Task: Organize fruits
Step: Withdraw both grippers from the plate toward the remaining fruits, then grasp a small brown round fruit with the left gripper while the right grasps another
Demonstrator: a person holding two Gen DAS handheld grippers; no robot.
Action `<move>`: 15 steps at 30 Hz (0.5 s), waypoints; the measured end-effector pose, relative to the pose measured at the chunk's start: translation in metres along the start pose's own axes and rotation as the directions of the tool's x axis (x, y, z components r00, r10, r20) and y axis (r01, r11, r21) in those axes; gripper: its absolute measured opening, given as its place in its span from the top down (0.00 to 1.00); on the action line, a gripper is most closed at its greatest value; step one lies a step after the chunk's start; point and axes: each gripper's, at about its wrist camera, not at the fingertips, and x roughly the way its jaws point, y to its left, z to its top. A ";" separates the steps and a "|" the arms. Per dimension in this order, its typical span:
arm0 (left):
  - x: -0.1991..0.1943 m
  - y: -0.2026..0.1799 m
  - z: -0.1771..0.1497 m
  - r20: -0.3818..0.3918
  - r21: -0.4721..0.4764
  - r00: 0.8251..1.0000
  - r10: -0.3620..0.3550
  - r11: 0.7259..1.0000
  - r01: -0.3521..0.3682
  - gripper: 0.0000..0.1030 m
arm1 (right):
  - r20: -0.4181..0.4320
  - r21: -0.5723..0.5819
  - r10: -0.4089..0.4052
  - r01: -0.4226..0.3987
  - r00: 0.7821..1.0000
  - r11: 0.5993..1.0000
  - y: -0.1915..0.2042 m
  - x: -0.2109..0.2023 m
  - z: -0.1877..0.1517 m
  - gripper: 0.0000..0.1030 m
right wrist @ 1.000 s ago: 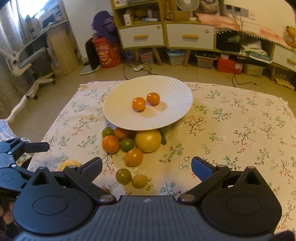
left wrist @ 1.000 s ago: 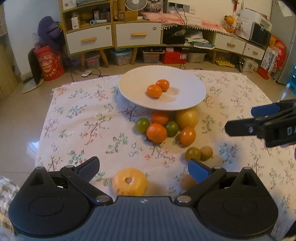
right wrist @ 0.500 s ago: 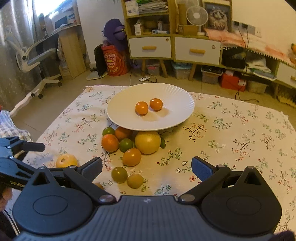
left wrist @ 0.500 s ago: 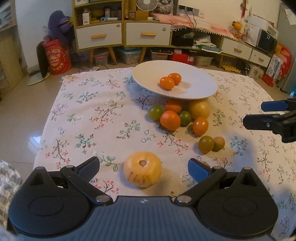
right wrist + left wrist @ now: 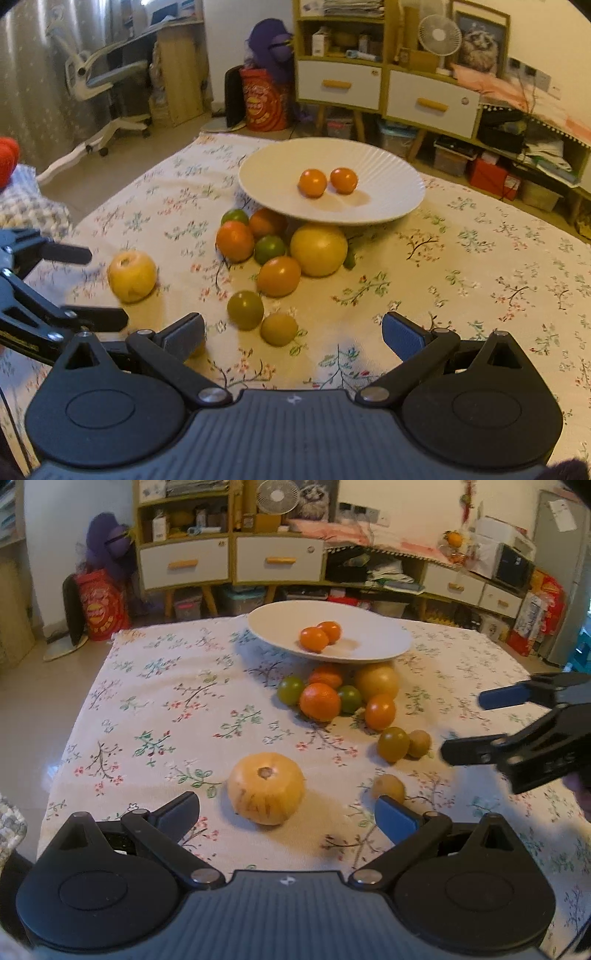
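A white plate [image 5: 373, 646] [image 5: 388, 199] holds two small oranges [image 5: 314, 638] [image 5: 312, 182]. In front of it lies a cluster of orange, green and yellow fruits [image 5: 320, 701] [image 5: 318, 249]. A yellow apple [image 5: 266, 788] [image 5: 132, 276] lies alone, just ahead of my open, empty left gripper [image 5: 286, 814]. A small brown fruit [image 5: 388, 787] sits by its right finger. My right gripper [image 5: 293, 332] is open and empty, with a green fruit [image 5: 245, 309] and a brown fruit [image 5: 279, 329] ahead of it. It also shows in the left wrist view [image 5: 476, 725].
The floral tablecloth [image 5: 155, 709] covers the low table. Beyond its far edge stand a drawer cabinet [image 5: 229, 559], a red bag [image 5: 101, 605] and storage boxes. An office chair [image 5: 99, 77] stands at the left in the right wrist view.
Both grippers have pulled back and tilted up. The apple now lies farther ahead of my left gripper. The right gripper has shifted left, closer to the fruit cluster.
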 end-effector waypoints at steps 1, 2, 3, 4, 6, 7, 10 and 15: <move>-0.002 -0.003 -0.001 0.003 0.006 1.000 -0.006 1.000 0.006 0.20 | -0.006 -0.006 0.002 -0.002 1.000 1.000 0.000 0.002 -0.002 0.01; -0.003 -0.005 -0.003 0.003 0.009 1.000 -0.012 1.000 0.012 0.20 | -0.014 -0.013 0.003 -0.003 1.000 1.000 0.000 0.004 -0.004 0.02; -0.003 -0.008 -0.004 0.002 0.011 1.000 -0.017 1.000 0.017 0.20 | -0.021 -0.018 0.004 -0.005 1.000 1.000 0.000 0.006 -0.005 0.03; -0.003 -0.011 -0.007 -0.002 0.015 1.000 -0.021 1.000 0.021 0.20 | -0.026 -0.024 0.005 -0.005 1.000 1.000 -0.001 0.007 -0.007 0.04; -0.002 -0.018 -0.011 -0.010 0.027 1.000 -0.026 0.999 0.026 0.21 | -0.040 -0.036 0.003 -0.004 0.999 0.999 -0.002 0.011 -0.009 0.06; -0.002 -0.021 -0.013 -0.014 0.034 1.000 -0.028 0.999 0.029 0.22 | -0.045 -0.041 0.002 -0.004 0.999 0.999 -0.002 0.013 -0.010 0.07; 0.003 -0.030 -0.019 -0.035 0.061 0.998 -0.050 0.997 0.052 0.26 | -0.062 -0.059 0.003 -0.006 0.998 0.998 -0.002 0.019 -0.013 0.11; 0.017 -0.037 -0.024 -0.066 0.085 0.994 -0.091 0.992 0.096 0.39 | -0.079 -0.073 0.013 -0.019 0.997 0.997 -0.001 0.025 -0.015 0.20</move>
